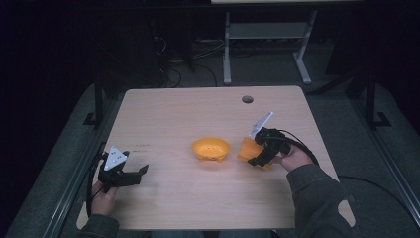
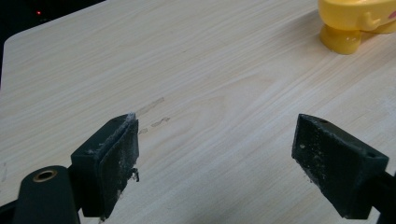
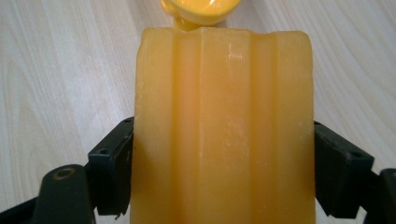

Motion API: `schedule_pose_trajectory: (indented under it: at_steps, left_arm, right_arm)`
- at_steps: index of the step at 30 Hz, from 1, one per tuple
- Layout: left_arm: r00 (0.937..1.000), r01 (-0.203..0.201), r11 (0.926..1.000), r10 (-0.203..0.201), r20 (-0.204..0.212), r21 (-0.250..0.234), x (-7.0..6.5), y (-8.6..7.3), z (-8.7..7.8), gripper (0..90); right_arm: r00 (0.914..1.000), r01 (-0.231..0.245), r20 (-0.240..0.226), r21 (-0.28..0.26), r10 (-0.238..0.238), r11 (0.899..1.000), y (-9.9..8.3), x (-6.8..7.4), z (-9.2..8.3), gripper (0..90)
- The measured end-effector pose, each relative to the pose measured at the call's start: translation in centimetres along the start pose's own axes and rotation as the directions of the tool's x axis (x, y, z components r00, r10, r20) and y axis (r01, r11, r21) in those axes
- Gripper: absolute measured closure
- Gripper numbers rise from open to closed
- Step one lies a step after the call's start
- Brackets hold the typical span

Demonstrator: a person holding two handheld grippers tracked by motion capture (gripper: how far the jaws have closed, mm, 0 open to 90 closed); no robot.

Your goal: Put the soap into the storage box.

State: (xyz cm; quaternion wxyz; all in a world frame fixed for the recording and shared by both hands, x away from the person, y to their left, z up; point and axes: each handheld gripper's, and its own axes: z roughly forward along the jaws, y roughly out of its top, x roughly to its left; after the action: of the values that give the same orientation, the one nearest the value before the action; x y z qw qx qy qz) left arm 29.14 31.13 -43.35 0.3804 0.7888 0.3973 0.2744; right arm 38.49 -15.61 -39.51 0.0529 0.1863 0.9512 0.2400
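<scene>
Right gripper has its jaws clamped on a ridged orange block, just right of the yellow bowl mid-table. Left gripper sits near the table's left edge, jaws wide apart, holding nothing.

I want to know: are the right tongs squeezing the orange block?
Touching. In the right gripper view both jaws of the right tongs press the orange block's sides.
</scene>
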Motion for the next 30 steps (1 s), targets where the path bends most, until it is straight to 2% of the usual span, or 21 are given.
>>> schedule_pose_trajectory:
  at_steps: [5, 30]
  left_arm:
    - [1.0, 0.001, 1.0, -0.001, 0.001, 0.004, 0.0, 0.0, 0.0, 14.1]
    - [1.0, 0.002, 1.0, -0.002, -0.003, 0.002, 0.1, 0.0, -0.1, 14.1]
  right_arm:
    - [1.0, 0.0, -0.003, -0.015, 0.0, 1.0, 0.4, 0.0, -0.2, 20.3]
    - [0.9992, 0.04, -0.004, -0.006, -0.04, 0.999, 3.0, -0.2, -0.7, 20.4]
